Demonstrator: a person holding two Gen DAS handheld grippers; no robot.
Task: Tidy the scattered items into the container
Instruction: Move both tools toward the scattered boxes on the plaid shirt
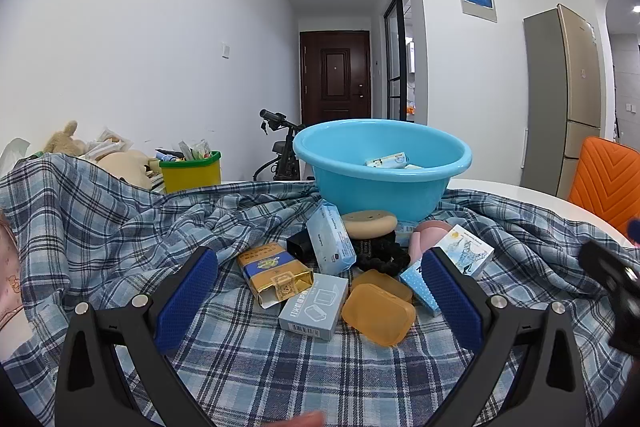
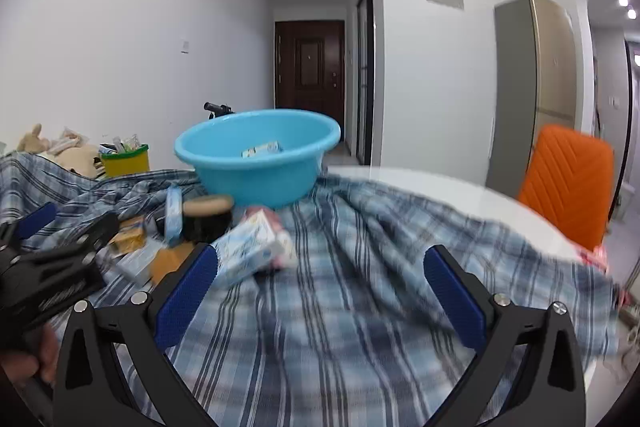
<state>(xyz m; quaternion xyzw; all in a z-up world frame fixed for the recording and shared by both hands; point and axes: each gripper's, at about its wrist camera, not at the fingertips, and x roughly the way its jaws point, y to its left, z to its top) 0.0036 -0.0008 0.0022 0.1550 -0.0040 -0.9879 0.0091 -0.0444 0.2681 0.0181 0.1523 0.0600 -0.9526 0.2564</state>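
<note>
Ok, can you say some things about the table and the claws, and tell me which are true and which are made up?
1. The basin is blue. True.
2. The basin is empty. False: a small box lies inside.
3. The left claw is open. True.
4. The right claw holds a box. False: it is open and holds nothing.
5. The chair is green. False: it is orange.

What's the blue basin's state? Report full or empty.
Neither: the blue basin is mostly empty, holding one small white-and-blue box; the other items lie outside it on the plaid cloth.
</note>
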